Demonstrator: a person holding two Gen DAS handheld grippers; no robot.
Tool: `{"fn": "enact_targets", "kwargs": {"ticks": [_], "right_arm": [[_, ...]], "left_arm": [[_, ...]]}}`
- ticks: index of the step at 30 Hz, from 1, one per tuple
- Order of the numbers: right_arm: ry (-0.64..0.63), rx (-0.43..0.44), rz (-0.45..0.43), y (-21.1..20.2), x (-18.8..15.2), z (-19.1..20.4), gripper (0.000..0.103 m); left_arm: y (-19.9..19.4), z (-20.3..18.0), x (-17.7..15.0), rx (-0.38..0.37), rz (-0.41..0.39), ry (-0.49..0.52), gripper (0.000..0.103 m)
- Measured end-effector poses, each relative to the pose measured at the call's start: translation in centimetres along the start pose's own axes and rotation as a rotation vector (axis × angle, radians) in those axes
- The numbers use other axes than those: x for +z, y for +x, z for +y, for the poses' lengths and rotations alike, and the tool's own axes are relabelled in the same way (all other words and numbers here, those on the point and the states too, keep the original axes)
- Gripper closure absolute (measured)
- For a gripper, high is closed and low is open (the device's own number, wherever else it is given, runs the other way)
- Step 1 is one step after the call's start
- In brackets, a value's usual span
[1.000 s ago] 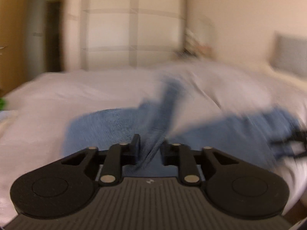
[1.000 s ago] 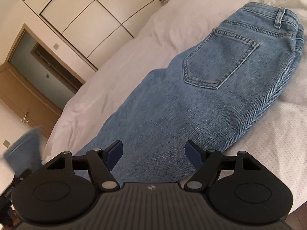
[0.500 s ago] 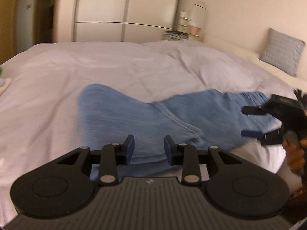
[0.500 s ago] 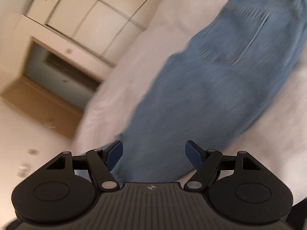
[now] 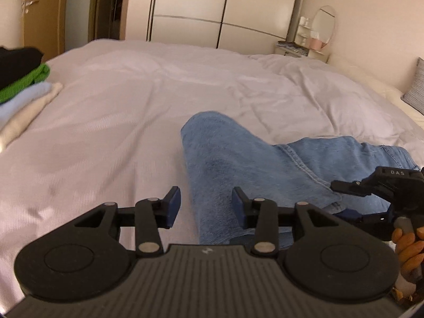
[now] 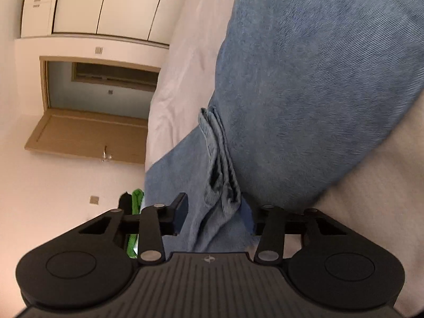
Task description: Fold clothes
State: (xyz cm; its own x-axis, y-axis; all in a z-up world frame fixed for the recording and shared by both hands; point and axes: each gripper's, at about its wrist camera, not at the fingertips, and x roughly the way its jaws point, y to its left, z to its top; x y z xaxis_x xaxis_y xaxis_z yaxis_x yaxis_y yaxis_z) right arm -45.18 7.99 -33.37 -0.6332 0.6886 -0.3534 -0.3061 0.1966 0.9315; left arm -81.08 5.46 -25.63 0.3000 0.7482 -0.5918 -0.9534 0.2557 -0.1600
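Blue jeans (image 5: 238, 159) lie folded over on the white bed (image 5: 119, 111). My left gripper (image 5: 206, 206) hovers over the near folded edge. Its jaws are opening and nothing is pressed between its pads. At the right of the left wrist view, a hand (image 5: 408, 241) holds my right gripper (image 5: 347, 201) at the jeans' edge. In the right wrist view, the right gripper (image 6: 214, 214) straddles the bunched hems of the jeans (image 6: 304, 79). Its jaws are closing around the cloth. The denim overlaps the right pad, and a sliver of gap shows at the left pad.
A stack of folded clothes (image 5: 23, 87), black, green, pale blue and cream, sits at the bed's left edge, with its green layer (image 6: 136, 198) also showing in the right wrist view. A wardrobe (image 5: 212, 8) stands behind the bed and a grey pillow (image 5: 416, 87) lies far right.
The left gripper let go of the jeans leg it held up and opened; the leg now lies folded over. The right gripper dropped to the jeans' edge, rolled, and narrowed its jaws.
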Motion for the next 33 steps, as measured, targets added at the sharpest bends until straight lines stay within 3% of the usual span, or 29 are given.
{"fn": "enact_targets", "kwargs": {"ticks": [1, 2, 3, 5, 8, 10, 12, 14, 17, 23, 28, 29, 30, 33], "right_arm": [[-0.009, -0.007, -0.001, 0.6, 0.1, 0.1, 0.06], [-0.031, -0.024, -0.005, 1.1, 0.2, 0.4, 0.081], [-0.065, -0.041, -0.016, 1.3, 0.2, 0.8, 0.084], [-0.166, -0.072, -0.066, 0.5, 0.2, 2.2, 0.084], [-0.399, -0.119, -0.239, -3.6, 0.9, 5.5, 0.085], [-0.524, -0.196, -0.363, -7.0, 1.6, 6.8, 0.085], [-0.56, -0.285, -0.446, -9.9, 2.8, 6.4, 0.084], [-0.426, -0.337, -0.431, -11.3, 5.1, 3.4, 0.083], [-0.215, -0.326, -0.374, -11.5, 7.2, -1.2, 0.077], [-0.171, -0.278, -0.387, -10.7, 6.9, -2.1, 0.065], [-0.135, -0.238, -0.369, -9.9, 7.1, -2.7, 0.064], [-0.166, -0.261, -0.364, -9.3, 7.1, -2.3, 0.069], [-0.212, -0.285, -0.362, -9.0, 7.1, -1.7, 0.089], [-0.372, -0.323, -0.383, -9.0, 6.8, 1.1, 0.094]], "left_arm": [[0.2, 0.1, 0.0, -0.002, 0.006, -0.007, 0.066], [0.3, 0.0, 0.1, -0.004, 0.009, -0.01, 0.066], [0.3, -0.1, 0.3, -0.01, 0.011, -0.008, 0.066], [0.5, -0.6, 0.9, -0.033, 0.01, 0.012, 0.066], [0.7, -1.4, 1.8, -0.066, 0.008, 0.042, 0.063], [1.5, -2.4, 2.3, -0.096, 0.031, 0.078, 0.061], [3.0, -3.9, 2.6, -0.111, 0.074, 0.131, 0.061], [4.8, -5.7, 2.5, -0.111, 0.119, 0.189, 0.061], [6.9, -7.7, 2.4, -0.075, 0.169, 0.259, 0.061], [7.0, -7.9, 2.6, -0.053, 0.183, 0.267, 0.06], [7.0, -7.9, 2.6, -0.041, 0.19, 0.263, 0.059], [7.0, -7.9, 2.7, -0.039, 0.19, 0.264, 0.059], [6.9, -8.0, 2.9, -0.04, 0.19, 0.267, 0.059], [6.4, -8.1, 3.5, -0.054, 0.18, 0.273, 0.059]]}}
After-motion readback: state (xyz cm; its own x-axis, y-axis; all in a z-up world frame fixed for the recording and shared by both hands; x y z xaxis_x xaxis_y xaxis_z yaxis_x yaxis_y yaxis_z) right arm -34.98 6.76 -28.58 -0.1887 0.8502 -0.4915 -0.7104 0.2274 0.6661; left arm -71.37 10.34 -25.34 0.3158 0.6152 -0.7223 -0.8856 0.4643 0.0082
